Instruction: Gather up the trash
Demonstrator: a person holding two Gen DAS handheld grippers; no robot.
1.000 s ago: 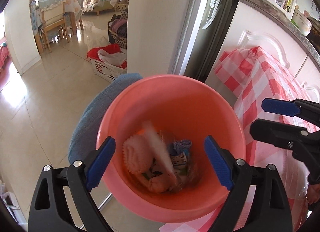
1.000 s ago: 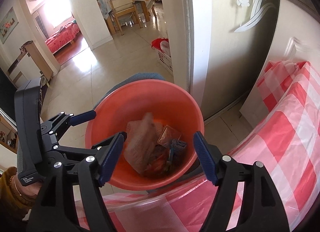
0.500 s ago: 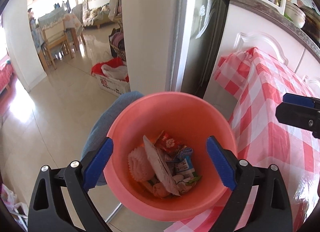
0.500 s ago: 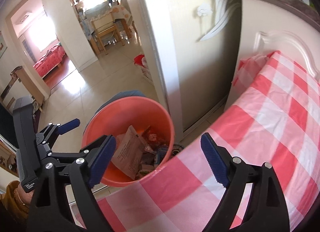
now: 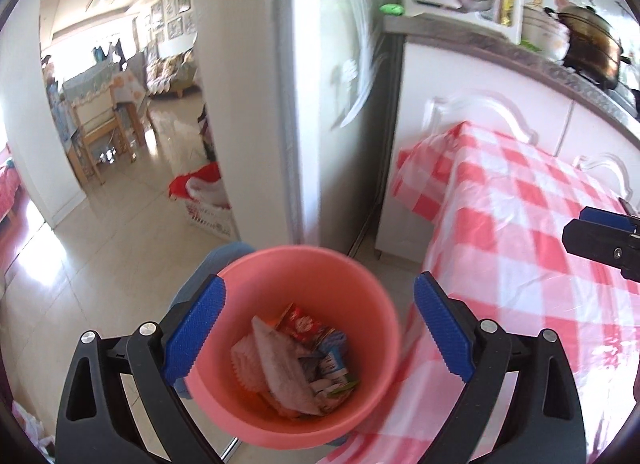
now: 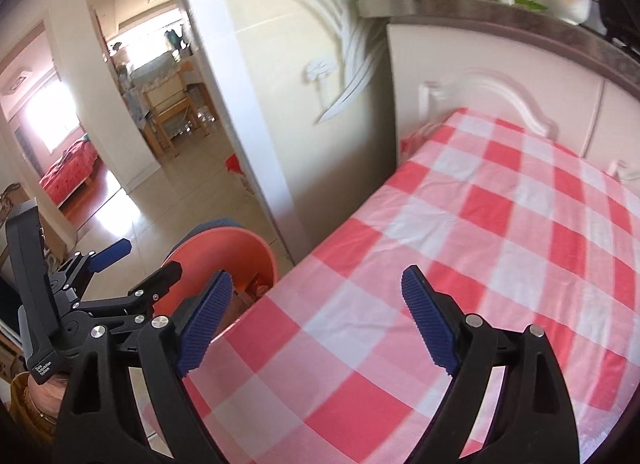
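Tabletop (image 6: 500, 248), checked cloth: 1. No trash visible on the part in view, so collection looks done or nearly done there; far edges out of frame.

Pink bin (image 5: 296, 348): 1, on the floor just beside the tabletop's corner.

Trash (image 5: 294, 364): in the bin, at least 4 wrappers and papers, overlapping, exact count unclear.

Left tongs (image 5: 318, 334): spread, empty, above the bin.

Right tongs (image 6: 316, 324): spread, empty, over the tabletop.
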